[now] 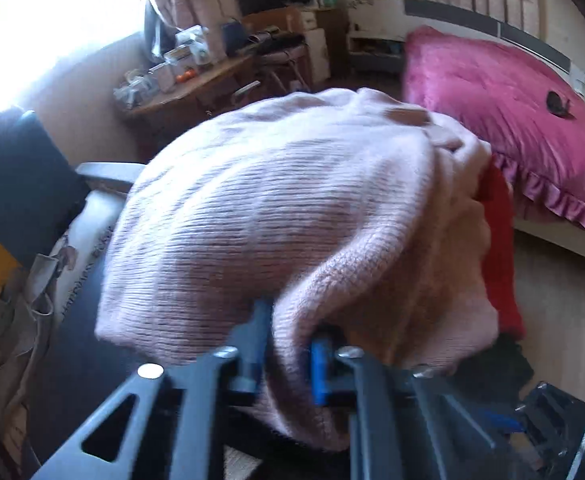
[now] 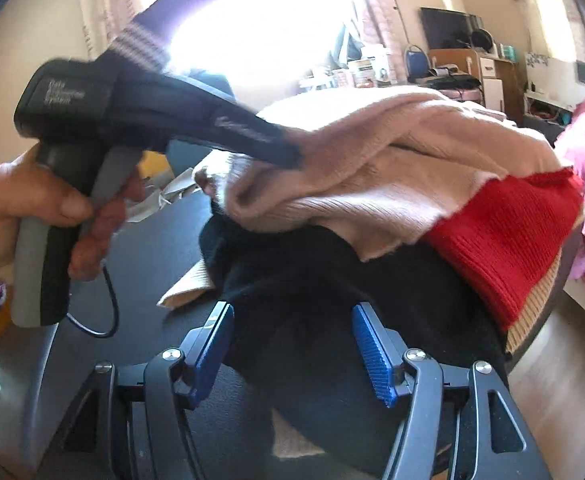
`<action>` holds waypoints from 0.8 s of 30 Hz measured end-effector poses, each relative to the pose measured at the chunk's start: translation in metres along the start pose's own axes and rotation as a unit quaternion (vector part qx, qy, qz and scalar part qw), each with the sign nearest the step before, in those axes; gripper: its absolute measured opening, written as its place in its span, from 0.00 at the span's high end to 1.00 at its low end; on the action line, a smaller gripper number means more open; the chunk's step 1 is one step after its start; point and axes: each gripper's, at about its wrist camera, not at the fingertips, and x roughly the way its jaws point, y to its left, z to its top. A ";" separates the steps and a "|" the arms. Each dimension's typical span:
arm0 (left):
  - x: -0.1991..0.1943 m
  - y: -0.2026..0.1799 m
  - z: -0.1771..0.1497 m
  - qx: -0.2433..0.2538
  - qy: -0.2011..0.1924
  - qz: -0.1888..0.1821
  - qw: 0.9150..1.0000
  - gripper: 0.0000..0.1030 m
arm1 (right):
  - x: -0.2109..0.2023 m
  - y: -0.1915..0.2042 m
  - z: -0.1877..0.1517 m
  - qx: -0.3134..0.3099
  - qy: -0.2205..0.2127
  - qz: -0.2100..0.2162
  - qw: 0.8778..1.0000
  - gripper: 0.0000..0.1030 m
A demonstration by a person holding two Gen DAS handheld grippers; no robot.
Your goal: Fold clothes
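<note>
Left wrist view: the left gripper (image 1: pixel 290 346) has its blue pads pinched on a fold of the pink sweater (image 1: pixel 292 208), which bulges up and fills the middle of the frame, blurred. A red garment (image 1: pixel 500 252) peeks out along the sweater's right edge, touching it. Beyond, a magenta pillow (image 1: pixel 504 120) with a ruffled edge lies on the bed at right, and a cluttered desk (image 1: pixel 196 80) stands by the bright window at the back. Right wrist view: the right gripper (image 2: pixel 292 354) hangs with its blue pads (image 2: pixel 372 356) spread wide, nothing between them, just above a black garment (image 2: pixel 312 276) on the dark table (image 2: pixel 152 264). The pink sweater (image 2: pixel 372 160) lies on top of the pile, over the black garment, with the red garment (image 2: pixel 504 240) beside it at right, a tan hem along its edge. From the left, the left gripper (image 2: pixel 284 148) reaches in, tips clamped into the sweater's fold, and a hand (image 2: pixel 24 204) squeezes its grey handle. A thin black cable (image 2: pixel 108 308) loops below the handle.
</note>
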 end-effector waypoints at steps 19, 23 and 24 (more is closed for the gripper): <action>-0.118 0.084 -0.014 -0.178 -0.158 -0.037 0.970 0.93 | 0.039 -0.134 0.114 0.394 -0.056 0.167 0.902 0.20; -0.137 0.101 -0.027 -0.208 -0.174 -0.035 0.962 0.93 | 0.039 -0.100 0.134 0.320 -0.047 0.130 0.937 0.62; -0.141 0.107 -0.033 -0.220 -0.176 -0.035 0.959 0.93 | 0.036 -0.090 0.135 0.303 -0.048 0.128 0.943 0.68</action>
